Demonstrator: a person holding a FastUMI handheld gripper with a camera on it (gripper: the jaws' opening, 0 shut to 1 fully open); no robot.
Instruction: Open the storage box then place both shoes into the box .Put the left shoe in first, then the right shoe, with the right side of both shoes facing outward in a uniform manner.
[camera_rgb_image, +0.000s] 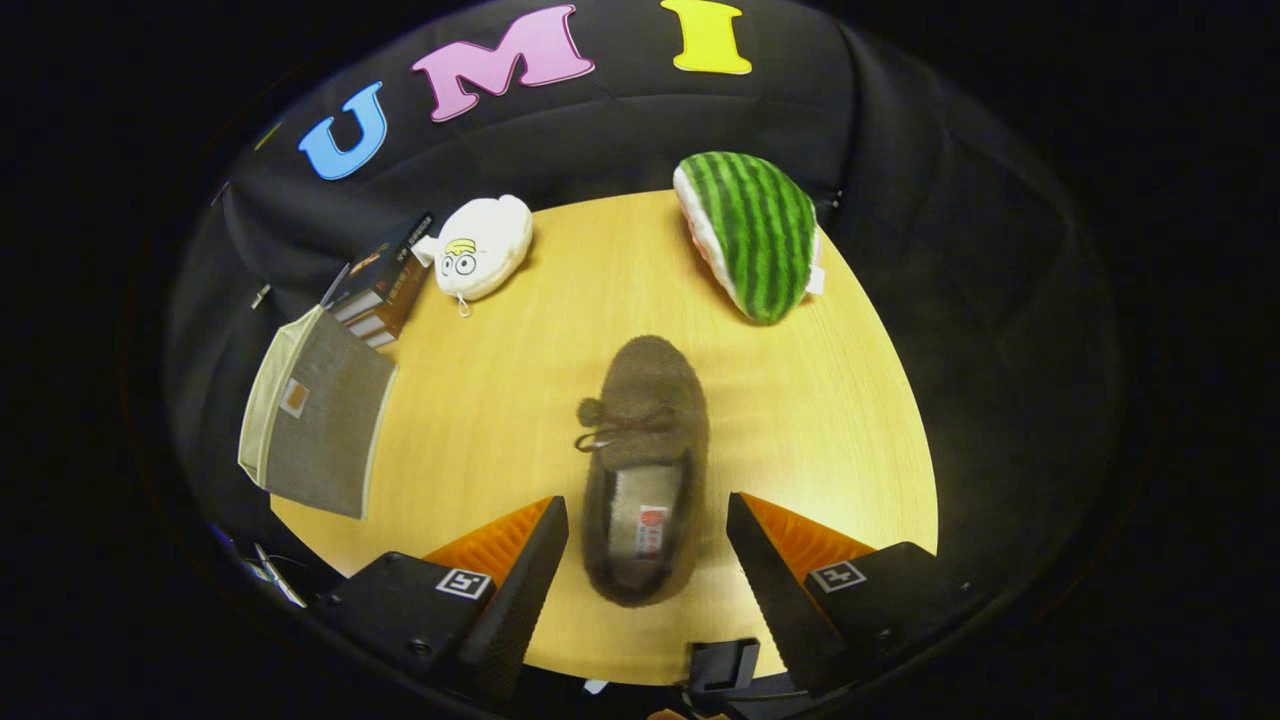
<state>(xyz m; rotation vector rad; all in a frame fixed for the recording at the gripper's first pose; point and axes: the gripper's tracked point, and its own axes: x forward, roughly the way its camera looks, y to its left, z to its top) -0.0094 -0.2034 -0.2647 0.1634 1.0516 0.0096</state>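
Gripper (647, 520) spread wide over the heel of a brown shoe (645, 470) on the round wooden table (500, 420).

The fingers stand apart on either side of the shoe's heel, with a gap on each side and nothing held. The shoe points away toward the far edge. Bare tabletop lies all around it. The storage box (315, 415) sits at the left edge, books (380, 285) and a white plush toy (485, 247) beyond it, and a watermelon plush (755, 235) at the far right edge.

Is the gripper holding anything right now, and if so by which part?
Nothing is held. The gripper is open, its fingers either side of the brown slipper's heel end, apart from it.
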